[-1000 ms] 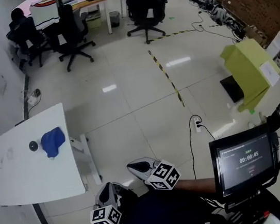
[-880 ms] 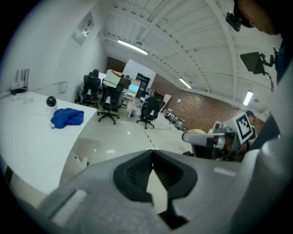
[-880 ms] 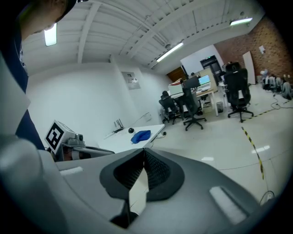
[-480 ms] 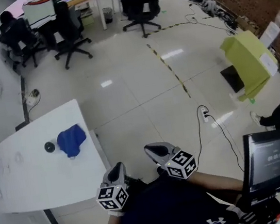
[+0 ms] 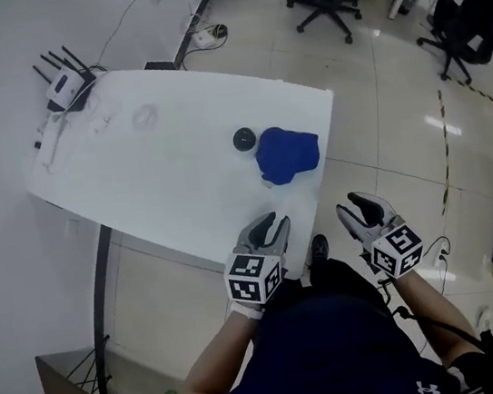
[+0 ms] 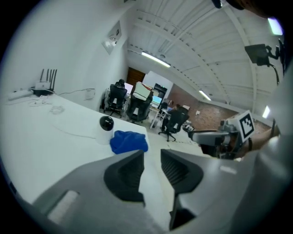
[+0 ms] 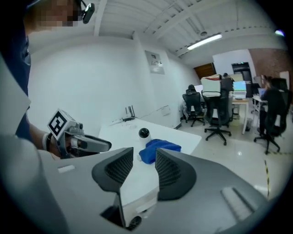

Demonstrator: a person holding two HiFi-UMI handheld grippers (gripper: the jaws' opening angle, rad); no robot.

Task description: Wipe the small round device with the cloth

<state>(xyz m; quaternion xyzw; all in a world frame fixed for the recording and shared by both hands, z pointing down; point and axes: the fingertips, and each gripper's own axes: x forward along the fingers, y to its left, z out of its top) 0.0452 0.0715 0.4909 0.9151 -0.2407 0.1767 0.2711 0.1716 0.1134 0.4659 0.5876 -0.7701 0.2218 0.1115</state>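
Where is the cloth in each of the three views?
Head view: cloth on the table's right part, upper centre.
Left gripper view: centre, just above the jaws.
Right gripper view: centre, just above the jaws.
Landmark: the device stands just left of it in all three.

Person: dark navy short-sleeved shirt (image 5: 334,353), small white logo (image 5: 427,387) on it. Tools: left gripper (image 5: 271,226), right gripper (image 5: 365,208), both with smooth rounded grey shells and black ribbed pads (image 6: 126,176) inside jaws. Each carries white cube (image 5: 254,278) printed with black square markers. Both pairs of jaws just been opening, nothing between them.
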